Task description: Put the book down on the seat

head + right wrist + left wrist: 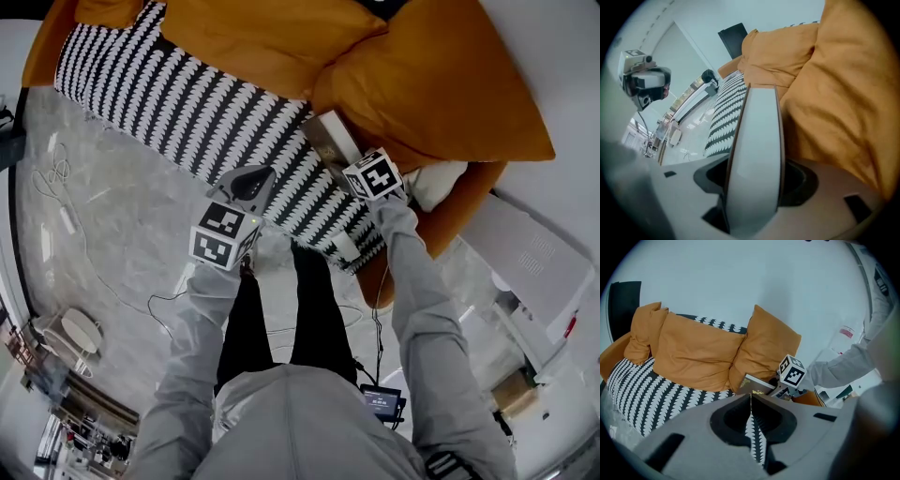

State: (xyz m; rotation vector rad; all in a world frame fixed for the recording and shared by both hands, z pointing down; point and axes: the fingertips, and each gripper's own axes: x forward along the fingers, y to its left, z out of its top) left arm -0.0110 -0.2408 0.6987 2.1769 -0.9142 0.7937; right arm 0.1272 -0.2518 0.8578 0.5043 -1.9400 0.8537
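- Left gripper (751, 399): its own view shows the jaws closed tip to tip with nothing between them; only seat pattern shows through the slit behind the tips.
- Head view places the left gripper (251, 178) over the front edge of the seat (187, 94), clear of the book.
- Right gripper (754, 173): its own view shows the book (757, 140) standing on edge between the jaws, pale page edge toward the camera, both jaws set wide and clamped against the covers.
- Only the head view gives the book's place: the right gripper (352, 161) holds the book (330, 139) over the right part of the seat, just beside the cushion (441, 84).
- Only the left gripper view shows the cover: the book (757, 383) is dark with gold print, low at the foot of the cushion (764, 352). Contact with the seat (642, 390) cannot be told.
- Room: the patterned seat runs open to the left of the book; the cushion crowds its right side (834, 103).
- Beyond the front edge, the floor (103, 216) carries loose cables (56, 178).
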